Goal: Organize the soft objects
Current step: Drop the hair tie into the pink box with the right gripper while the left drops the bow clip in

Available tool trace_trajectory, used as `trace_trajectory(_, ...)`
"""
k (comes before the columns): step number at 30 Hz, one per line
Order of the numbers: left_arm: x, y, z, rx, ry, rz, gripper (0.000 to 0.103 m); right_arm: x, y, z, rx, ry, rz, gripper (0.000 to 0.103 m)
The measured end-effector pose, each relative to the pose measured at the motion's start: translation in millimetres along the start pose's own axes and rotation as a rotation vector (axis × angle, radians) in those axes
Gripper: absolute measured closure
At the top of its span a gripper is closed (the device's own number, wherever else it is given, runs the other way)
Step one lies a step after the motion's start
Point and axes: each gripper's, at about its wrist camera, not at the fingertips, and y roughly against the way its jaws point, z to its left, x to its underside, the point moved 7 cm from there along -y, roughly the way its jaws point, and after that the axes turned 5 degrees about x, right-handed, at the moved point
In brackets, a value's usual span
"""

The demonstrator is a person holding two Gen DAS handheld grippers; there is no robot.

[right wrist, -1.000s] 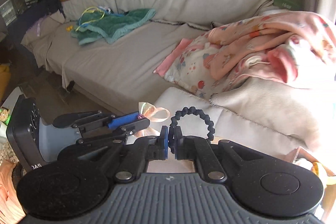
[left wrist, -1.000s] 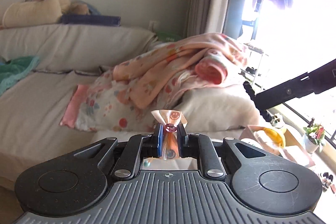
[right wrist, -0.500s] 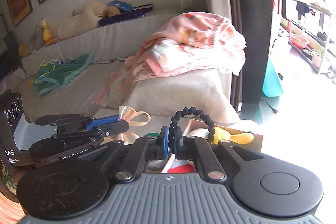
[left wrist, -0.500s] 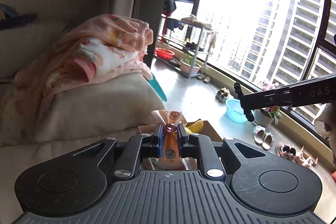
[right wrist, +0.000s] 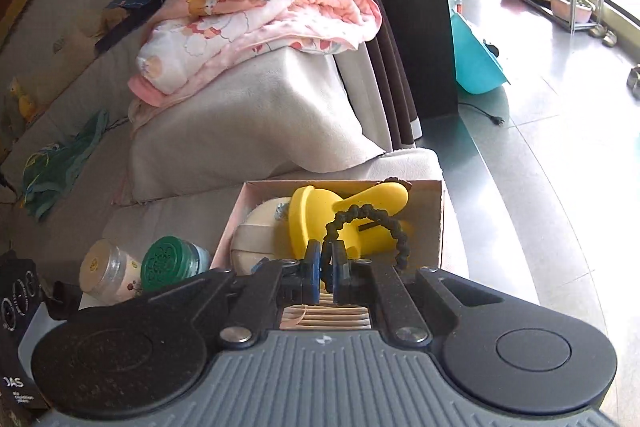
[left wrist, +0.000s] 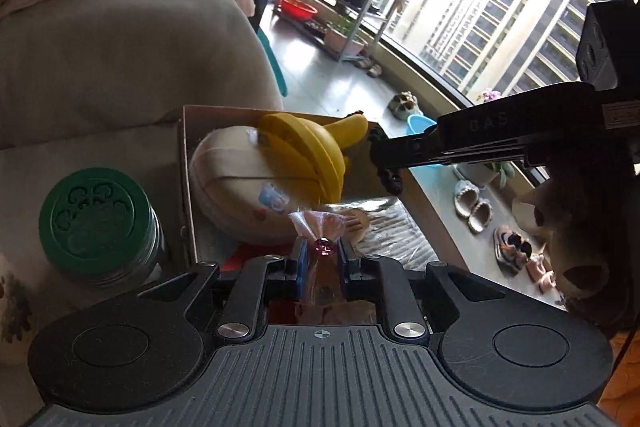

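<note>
The left gripper (left wrist: 323, 259) hides the lower part of its pink bow (left wrist: 318, 227). Beyond the right gripper (right wrist: 326, 267), the ring's (right wrist: 384, 223) lower arc and the box (right wrist: 434, 227) floor are covered.

The cardboard box (right wrist: 434, 223) is mostly filled by a yellow toy (right wrist: 320, 223). Its left edge is blocked by two jars (right wrist: 170, 263).
</note>
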Motion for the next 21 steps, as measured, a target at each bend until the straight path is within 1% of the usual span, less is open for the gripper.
trace_trajectory(1,1.7,-0.3,-0.9,-0.028,-0.047,0.0,0.083,2.8,-13.1,-2.0,0.018,-0.004,0.017,0.097)
trace_trajectory(2,5.6,-0.7,-2.3,-0.082,-0.11,0.009,0.083,6.2,-25.2,-3.8,0.04,-0.005,0.03,0.097)
trace_trajectory(3,8.2,-2.0,-2.2,-0.118,-0.148,0.016,0.083,8.5,-36.6,-4.1,0.056,-0.001,0.044,0.097)
trace_trajectory(5,13.1,-5.8,-1.4,-0.143,-0.185,0.034,0.083,14.2,-54.0,-6.6,0.078,-0.003,0.073,0.098)
trace_trajectory(7,16.6,-10.5,2.2,-0.134,-0.174,0.055,0.083,19.3,-66.4,-7.3,0.08,-0.01,0.104,0.098)
trace_trajectory(9,17.1,-13.7,3.5,-0.126,-0.164,0.055,0.083,20.9,-66.8,-4.9,0.089,0.009,0.095,0.098)
trace_trajectory(12,15.0,-17.3,2.6,-0.11,-0.157,0.051,0.083,22.4,-58.8,1.2,0.092,0.039,0.084,0.098)
trace_trajectory(16,14.9,-16.5,-1.7,-0.086,-0.154,0.045,0.083,25.5,-34.1,14.6,0.087,0.11,0.046,0.096)
trace_trajectory(17,14.9,-14.8,-1.5,-0.079,-0.151,0.043,0.083,27.3,-26.6,17.1,0.083,0.122,0.034,0.093)
trace_trajectory(18,14.1,-11.8,-1.3,-0.067,-0.147,0.037,0.083,29.1,-17.7,19.2,0.078,0.134,0.02,0.085)
trace_trajectory(19,13.3,-8.3,-0.9,-0.058,-0.142,0.027,0.083,30.9,-10.4,20.3,0.071,0.142,0.007,0.079)
trace_trajectory(20,12.2,-4.5,0.2,-0.054,-0.135,0.014,0.083,33.0,-3.9,21.5,0.063,0.145,-0.006,0.067)
trace_trajectory(21,11.2,-1.0,1.3,-0.051,-0.127,0.001,0.083,35.6,6.7,23.4,0.052,0.148,-0.024,0.062)
